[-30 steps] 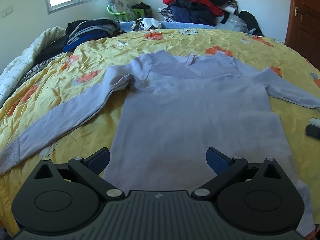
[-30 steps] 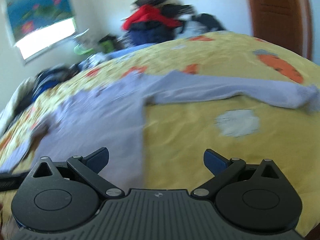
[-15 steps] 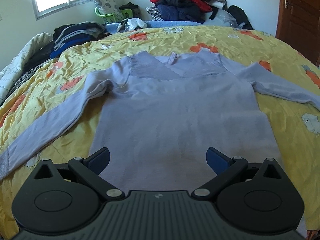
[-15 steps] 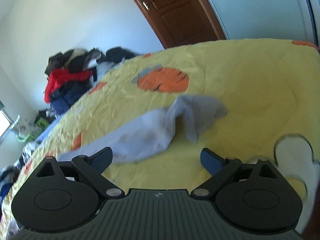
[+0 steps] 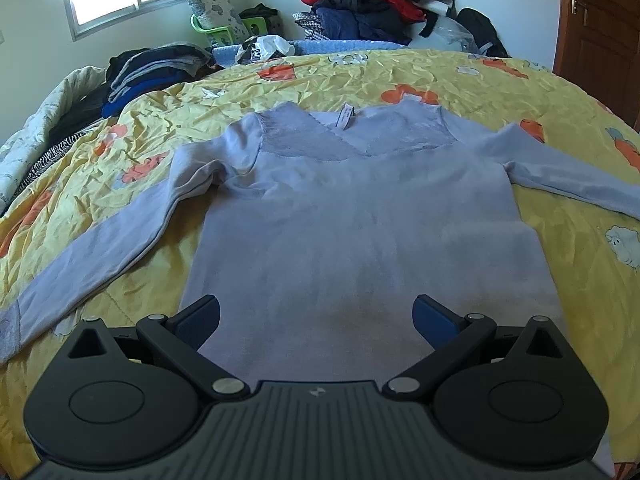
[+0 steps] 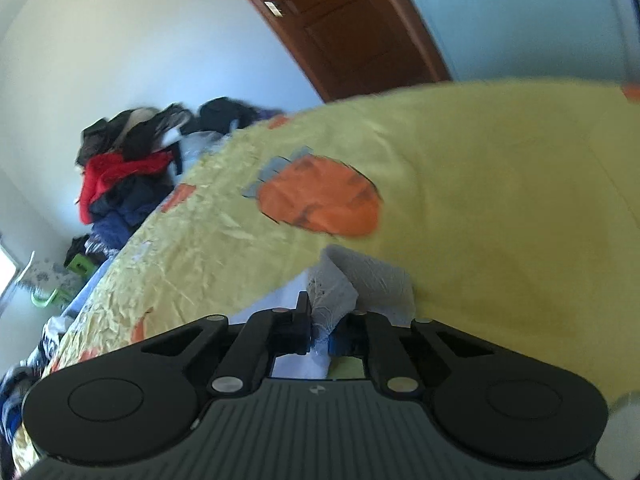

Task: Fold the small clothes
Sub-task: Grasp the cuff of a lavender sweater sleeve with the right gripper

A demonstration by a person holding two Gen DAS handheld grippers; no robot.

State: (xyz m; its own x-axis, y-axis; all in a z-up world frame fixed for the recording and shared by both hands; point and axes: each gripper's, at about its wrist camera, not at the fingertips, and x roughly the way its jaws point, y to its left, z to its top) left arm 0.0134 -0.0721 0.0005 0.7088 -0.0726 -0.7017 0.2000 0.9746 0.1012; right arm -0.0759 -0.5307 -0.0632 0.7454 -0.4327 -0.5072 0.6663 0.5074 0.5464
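Observation:
A pale lilac long-sleeved top (image 5: 360, 216) lies flat and face up on the yellow bedspread (image 5: 248, 92), sleeves spread out to both sides. My left gripper (image 5: 316, 314) is open and empty, hovering over the top's bottom hem. My right gripper (image 6: 320, 332) is shut on the cuff of the top's right sleeve (image 6: 360, 280). The cuff bunches up between the fingers, just above the bedspread (image 6: 480, 184).
Piles of clothes (image 5: 372, 0) lie at the head of the bed and at its left side (image 5: 152, 68). A green basket (image 5: 224, 30) stands under the window. A brown door (image 6: 348, 28) is at the right.
My right gripper has moved onto the sleeve cuff and shut on it. My left gripper has stayed open over the hem, with only a slight shift.

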